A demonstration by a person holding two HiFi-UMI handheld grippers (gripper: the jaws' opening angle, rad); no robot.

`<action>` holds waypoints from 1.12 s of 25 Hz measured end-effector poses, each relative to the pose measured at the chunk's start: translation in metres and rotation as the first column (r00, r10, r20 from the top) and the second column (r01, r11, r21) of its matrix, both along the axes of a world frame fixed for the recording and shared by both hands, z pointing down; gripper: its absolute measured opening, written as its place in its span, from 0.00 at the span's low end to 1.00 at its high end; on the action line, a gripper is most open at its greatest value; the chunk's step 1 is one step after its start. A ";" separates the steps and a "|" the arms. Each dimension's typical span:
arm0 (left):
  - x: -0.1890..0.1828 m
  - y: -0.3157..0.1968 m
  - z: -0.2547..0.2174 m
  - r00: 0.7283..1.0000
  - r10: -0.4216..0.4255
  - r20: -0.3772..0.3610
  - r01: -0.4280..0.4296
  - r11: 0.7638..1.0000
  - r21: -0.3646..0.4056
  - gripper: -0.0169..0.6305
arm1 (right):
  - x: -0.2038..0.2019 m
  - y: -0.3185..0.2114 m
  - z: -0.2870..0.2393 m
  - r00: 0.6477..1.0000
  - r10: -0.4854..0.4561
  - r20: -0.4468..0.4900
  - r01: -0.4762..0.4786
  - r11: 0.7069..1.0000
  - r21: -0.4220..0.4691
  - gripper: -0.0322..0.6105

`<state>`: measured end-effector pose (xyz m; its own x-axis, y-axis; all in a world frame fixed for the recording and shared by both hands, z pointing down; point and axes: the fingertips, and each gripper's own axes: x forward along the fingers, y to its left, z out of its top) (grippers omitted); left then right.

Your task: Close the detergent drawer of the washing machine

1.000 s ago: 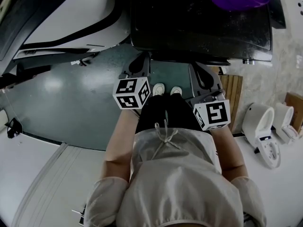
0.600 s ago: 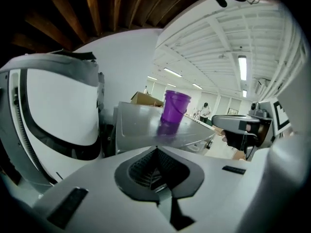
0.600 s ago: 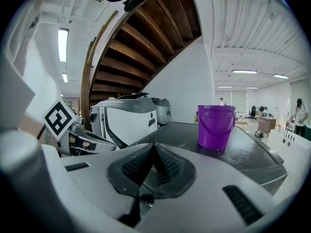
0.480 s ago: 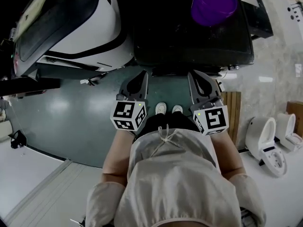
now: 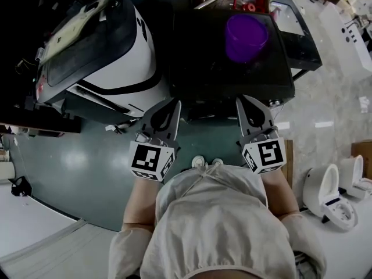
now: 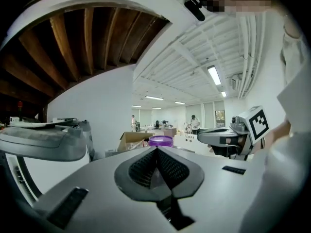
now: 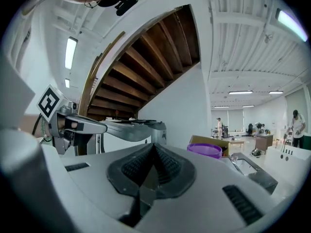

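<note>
A black washing machine (image 5: 232, 68) stands in front of me, with a purple basin (image 5: 246, 35) on its top. I cannot make out its detergent drawer in any view. My left gripper (image 5: 174, 102) is shut and empty, held just short of the machine's front left corner. My right gripper (image 5: 240, 99) is shut and empty too, level with it near the front edge. In the left gripper view the left gripper (image 6: 156, 150) points over the basin (image 6: 161, 140). From the right gripper view, the right gripper (image 7: 154, 145) has the basin (image 7: 205, 150) to its right.
A white and black machine (image 5: 99, 51) stands to the left of the black one. The green floor (image 5: 70, 156) lies below the grippers. White toilets (image 5: 325, 196) sit at the right edge. A cardboard box (image 6: 133, 141) and distant people (image 6: 194, 123) are far behind.
The view has swung up, so the machines and purple basin sit lower in the picture. Both grippers have come up and forward toward the black machine's front edge, still shut.
</note>
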<state>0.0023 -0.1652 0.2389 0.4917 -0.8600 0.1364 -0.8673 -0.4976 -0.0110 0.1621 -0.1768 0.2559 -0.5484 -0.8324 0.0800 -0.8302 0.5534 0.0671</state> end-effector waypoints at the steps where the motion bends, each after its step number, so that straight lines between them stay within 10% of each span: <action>1: -0.001 0.002 -0.009 1.000 -0.001 -0.003 0.001 1.000 0.019 0.05 | 0.001 0.002 -0.006 1.000 -0.006 0.000 0.006 1.000 0.012 0.06; 28: -0.006 0.010 -0.022 0.999 -0.013 -0.039 0.015 0.999 0.041 0.05 | 0.002 0.014 -0.016 0.999 -0.039 0.006 0.039 0.999 0.030 0.05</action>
<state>-0.0040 -0.1556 0.2172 0.4836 -0.8714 0.0818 -0.8745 -0.4851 0.0021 0.1644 -0.1625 0.2395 -0.5809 -0.8123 0.0522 -0.8085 0.5832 0.0790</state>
